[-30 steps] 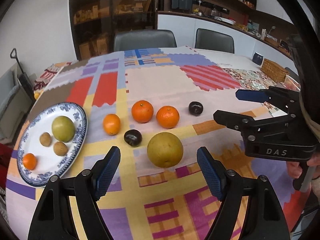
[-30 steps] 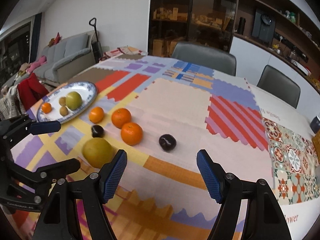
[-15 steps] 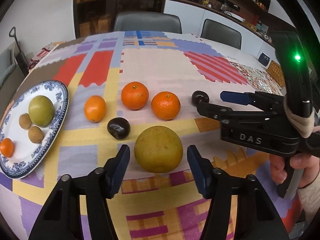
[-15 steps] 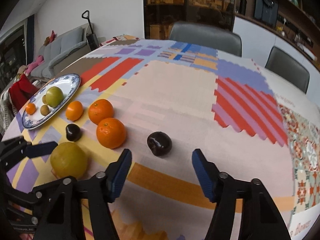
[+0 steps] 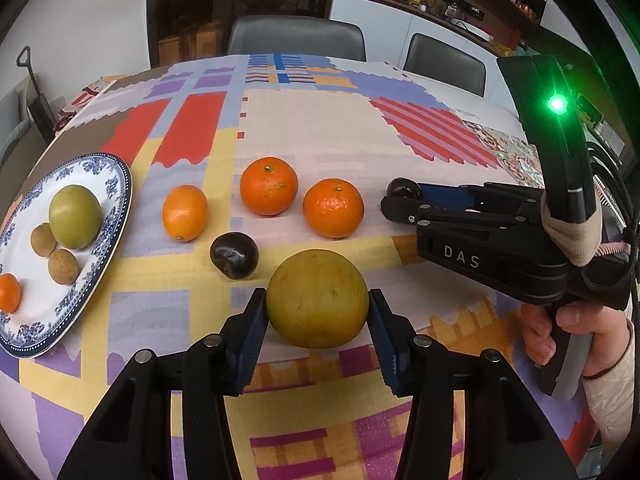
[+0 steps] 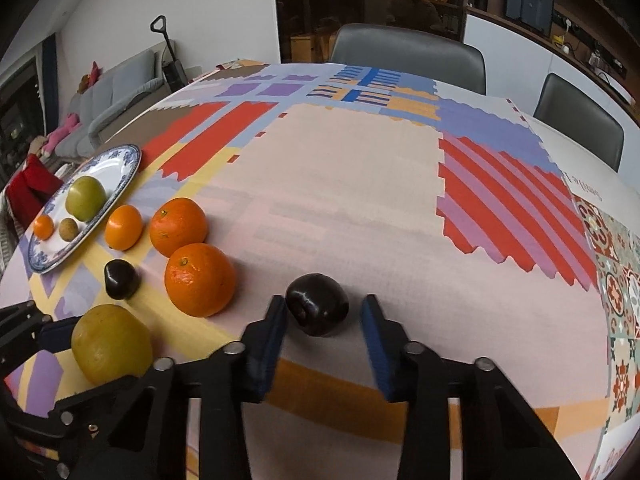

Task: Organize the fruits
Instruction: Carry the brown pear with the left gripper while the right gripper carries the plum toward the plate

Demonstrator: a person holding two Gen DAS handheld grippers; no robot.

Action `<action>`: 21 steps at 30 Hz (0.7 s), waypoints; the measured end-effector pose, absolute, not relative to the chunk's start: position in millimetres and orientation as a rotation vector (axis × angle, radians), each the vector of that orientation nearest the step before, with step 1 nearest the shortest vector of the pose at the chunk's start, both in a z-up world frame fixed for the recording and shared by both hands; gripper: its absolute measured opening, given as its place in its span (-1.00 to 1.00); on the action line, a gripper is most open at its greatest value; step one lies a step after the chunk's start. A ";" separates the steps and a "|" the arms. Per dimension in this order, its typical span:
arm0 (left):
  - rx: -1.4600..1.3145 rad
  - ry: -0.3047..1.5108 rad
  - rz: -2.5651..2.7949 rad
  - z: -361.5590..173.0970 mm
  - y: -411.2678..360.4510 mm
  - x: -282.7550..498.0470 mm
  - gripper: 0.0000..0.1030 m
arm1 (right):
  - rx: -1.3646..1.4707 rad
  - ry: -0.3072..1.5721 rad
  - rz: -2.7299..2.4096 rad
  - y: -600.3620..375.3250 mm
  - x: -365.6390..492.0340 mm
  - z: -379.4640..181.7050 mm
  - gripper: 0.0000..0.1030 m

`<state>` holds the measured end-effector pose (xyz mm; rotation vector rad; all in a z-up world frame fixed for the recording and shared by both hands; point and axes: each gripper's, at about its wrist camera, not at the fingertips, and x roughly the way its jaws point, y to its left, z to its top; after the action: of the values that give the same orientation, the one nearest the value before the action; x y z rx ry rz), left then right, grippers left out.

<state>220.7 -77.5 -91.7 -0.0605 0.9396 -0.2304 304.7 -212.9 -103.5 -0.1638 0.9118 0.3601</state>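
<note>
Blue rubber pads line the left gripper (image 5: 317, 334), and they press against both flanks of a large yellow-green citrus (image 5: 317, 299) that sits on the patchwork tablecloth (image 6: 360, 168); the fruit is dull-skinned, faintly speckled, round and big enough to fill the span of the jaws. The right gripper (image 6: 325, 338) has its jaws half spread around a dark purple plum (image 6: 317, 309), glossy with a dimpled stem end; the left pad sits just at the plum's side, the right pad stands apart from it. Beyond the citrus lie a second dark plum (image 5: 234, 255), two bright oranges (image 5: 269, 185) (image 5: 333, 207) side by side, and a smaller oval orange fruit (image 5: 185, 212) nearer the plate. The blue-and-white patterned plate (image 5: 116, 216) at the left edge of the table holds a green round fruit (image 5: 75, 216), two small brown fruits (image 5: 63, 266) and one small orange fruit (image 5: 8, 293).
</note>
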 end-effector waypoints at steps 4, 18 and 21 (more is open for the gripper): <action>-0.057 0.926 -0.221 -86.7 -75.2 219.3 -0.06 | -0.154 0.905 0.365 -212.4 301.7 -100.7 -0.39; -0.030 0.863 -0.209 -60.7 -65.4 205.9 -0.06 | -0.105 0.815 0.384 -212.2 260.0 -63.4 -0.39; -0.025 0.844 -0.200 -52.9 -60.5 201.2 -0.06 | -0.113 0.782 0.388 -207.5 248.4 -52.5 -0.39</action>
<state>201.2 -60.5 -52.9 -0.0252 0.8441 -0.2003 248.4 -207.5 -52.5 -0.1129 0.7822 0.3885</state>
